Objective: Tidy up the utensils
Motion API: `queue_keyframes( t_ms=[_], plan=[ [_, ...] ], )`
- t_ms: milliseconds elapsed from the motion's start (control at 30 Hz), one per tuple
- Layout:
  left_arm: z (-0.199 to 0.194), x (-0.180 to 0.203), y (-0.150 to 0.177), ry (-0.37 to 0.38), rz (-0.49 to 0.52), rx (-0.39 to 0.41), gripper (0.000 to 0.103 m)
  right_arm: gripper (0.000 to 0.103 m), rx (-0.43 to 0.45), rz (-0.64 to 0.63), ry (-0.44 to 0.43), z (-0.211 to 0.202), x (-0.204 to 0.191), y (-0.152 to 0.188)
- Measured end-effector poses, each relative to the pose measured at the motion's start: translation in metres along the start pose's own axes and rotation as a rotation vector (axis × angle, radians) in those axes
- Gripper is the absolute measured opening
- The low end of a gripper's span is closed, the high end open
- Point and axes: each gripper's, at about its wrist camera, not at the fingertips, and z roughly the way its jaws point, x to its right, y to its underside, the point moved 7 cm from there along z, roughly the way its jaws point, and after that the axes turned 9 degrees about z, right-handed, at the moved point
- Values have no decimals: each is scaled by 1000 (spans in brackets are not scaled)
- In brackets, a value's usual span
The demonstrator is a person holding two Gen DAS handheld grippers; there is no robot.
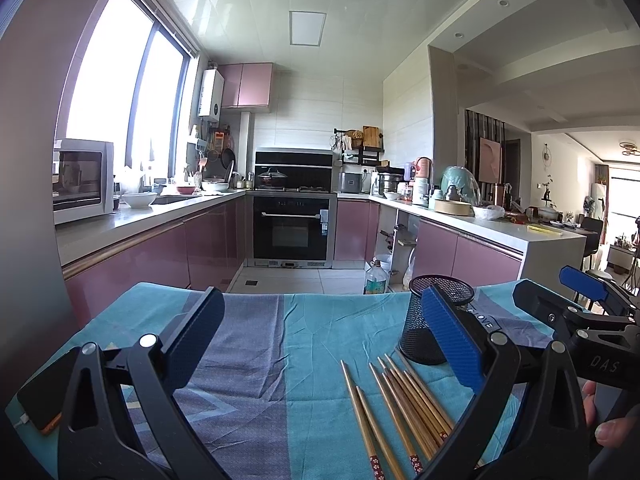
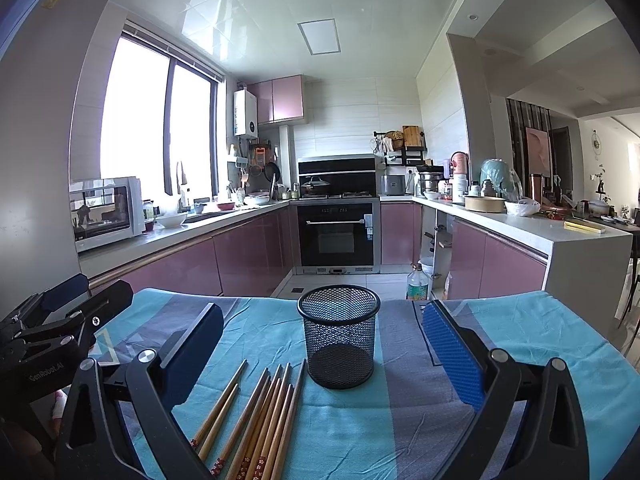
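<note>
Left wrist view: left gripper [image 1: 324, 344] spread wide, empty; chopsticks [image 1: 400, 408] lying near right, mesh cup [image 1: 434, 320] just beyond.

Right wrist view: right gripper [image 2: 324, 350] wide, empty. Likely pre-grasp; next, closing on one chopstick.

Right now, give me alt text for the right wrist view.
An empty black mesh cup stands upright on a blue striped cloth, with wooden chopsticks lying loose at its near left. The open right tool frames them, and a kitchen lies beyond.
</note>
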Motion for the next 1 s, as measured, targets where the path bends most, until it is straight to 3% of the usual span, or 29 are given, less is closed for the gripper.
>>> queue_keyframes(
  t_ms=[467, 633, 800, 1000],
  plan=[
    [6, 0, 3, 12, 5, -34, 97, 97, -38, 4, -29, 8, 1, 4],
    [14, 3, 9, 39, 15, -83, 97, 97, -138, 3, -66, 20, -1, 19],
    [34, 4, 29, 88, 41, -203, 97, 96, -327, -18, -88, 42, -1, 51],
    [55, 8, 60, 157, 80, -354, 94, 73, -499, -65, -118, 57, -10, 86]
  ],
)
